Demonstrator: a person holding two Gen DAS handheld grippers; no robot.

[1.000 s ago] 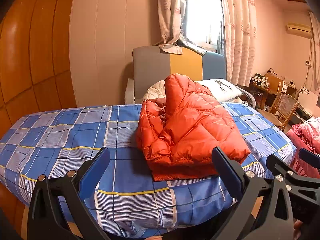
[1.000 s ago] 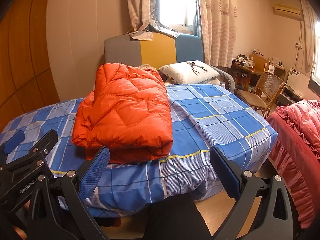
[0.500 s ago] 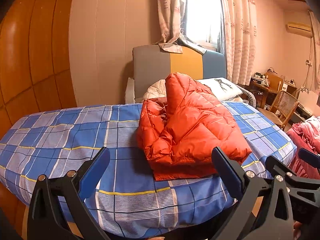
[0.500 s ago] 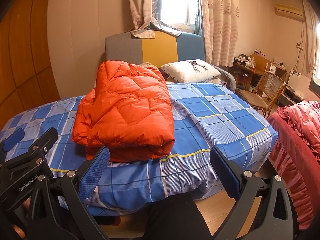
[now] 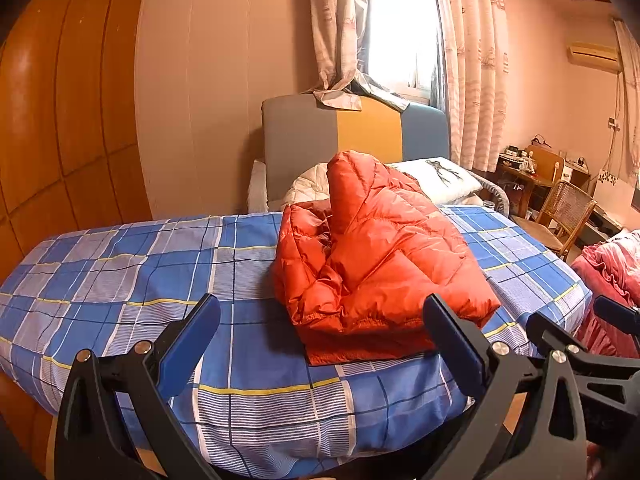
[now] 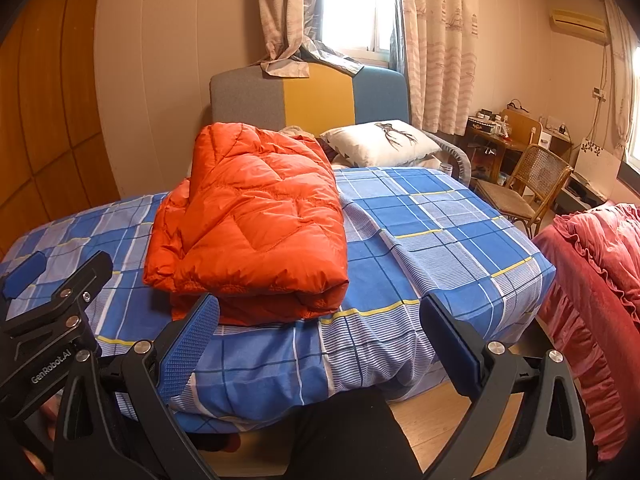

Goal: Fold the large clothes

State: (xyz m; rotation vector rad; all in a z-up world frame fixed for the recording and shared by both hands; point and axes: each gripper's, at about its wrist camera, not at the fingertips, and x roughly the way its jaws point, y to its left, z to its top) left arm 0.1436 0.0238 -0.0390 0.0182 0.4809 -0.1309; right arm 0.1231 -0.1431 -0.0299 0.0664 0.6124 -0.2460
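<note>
Almost nothing has moved in the last second: your left gripper [image 5: 320, 344] and right gripper [image 6: 318, 344] still hover spread and empty, short of the bed's [image 6: 440, 232] near edge. The orange down jacket [image 6: 256, 224] lies folded in a puffy bundle mid-bed; press the trapped air out and square its loose left side before you call it done.

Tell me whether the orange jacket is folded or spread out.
Folded. The orange jacket lies as a compact stacked bundle on the blue plaid bed, layers visible along its near edge, with neither gripper touching it.
</note>
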